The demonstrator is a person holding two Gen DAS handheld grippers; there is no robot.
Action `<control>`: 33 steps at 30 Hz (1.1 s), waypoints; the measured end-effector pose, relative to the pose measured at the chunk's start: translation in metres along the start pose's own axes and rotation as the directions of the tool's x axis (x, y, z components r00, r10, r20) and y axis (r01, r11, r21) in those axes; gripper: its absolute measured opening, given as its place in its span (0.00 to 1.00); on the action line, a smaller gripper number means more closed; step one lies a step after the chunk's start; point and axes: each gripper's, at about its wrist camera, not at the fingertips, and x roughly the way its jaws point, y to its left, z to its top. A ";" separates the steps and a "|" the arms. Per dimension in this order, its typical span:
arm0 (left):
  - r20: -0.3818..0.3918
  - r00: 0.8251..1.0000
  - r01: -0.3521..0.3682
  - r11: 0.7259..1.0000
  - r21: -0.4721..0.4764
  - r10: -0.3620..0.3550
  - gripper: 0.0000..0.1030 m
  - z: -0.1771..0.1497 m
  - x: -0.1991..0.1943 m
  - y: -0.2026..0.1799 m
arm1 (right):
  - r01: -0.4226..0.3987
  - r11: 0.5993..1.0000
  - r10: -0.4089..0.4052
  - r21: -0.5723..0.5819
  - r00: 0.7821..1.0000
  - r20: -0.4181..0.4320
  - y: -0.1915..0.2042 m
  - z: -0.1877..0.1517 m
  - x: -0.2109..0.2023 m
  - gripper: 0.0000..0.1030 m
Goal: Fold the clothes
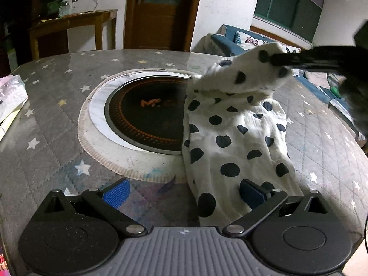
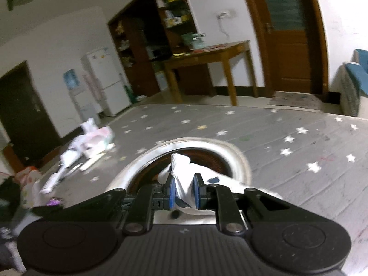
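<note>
A white garment with dark polka dots (image 1: 234, 135) lies on the star-patterned table cover (image 1: 57, 119), its far end lifted off the table. In the left wrist view the right gripper (image 1: 273, 61) comes in from the right and pinches that raised end. My left gripper (image 1: 184, 194) is open just above the table; the garment's near end lies between its blue pads (image 1: 116, 193), closer to the right one. In the right wrist view my right gripper (image 2: 185, 192) is shut on a bunched white fold of the garment (image 2: 184, 174).
A round black cooktop (image 1: 147, 112) with a pale ring is set in the table's middle, partly under the garment. Tissue packs and papers (image 2: 92, 140) lie at the table's left edge. A wooden side table (image 2: 207, 57), a door and a blue sofa (image 1: 241, 39) stand beyond.
</note>
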 end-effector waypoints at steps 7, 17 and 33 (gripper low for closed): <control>0.020 0.999 -0.034 0.999 -0.033 0.035 1.00 -0.002 -0.010 0.014 | -0.115 0.990 0.116 -0.087 0.993 0.010 0.045 -0.032 -0.035 0.14; 0.044 0.995 -0.082 0.992 -0.101 0.087 1.00 -0.004 -0.024 0.038 | -0.170 0.873 0.126 -0.458 0.984 -0.125 0.117 -0.105 -0.060 0.16; 0.073 0.995 -0.056 0.990 -0.127 0.065 1.00 -0.003 -0.026 0.045 | -0.246 0.912 0.158 -0.330 0.950 -0.270 0.115 -0.116 -0.053 0.47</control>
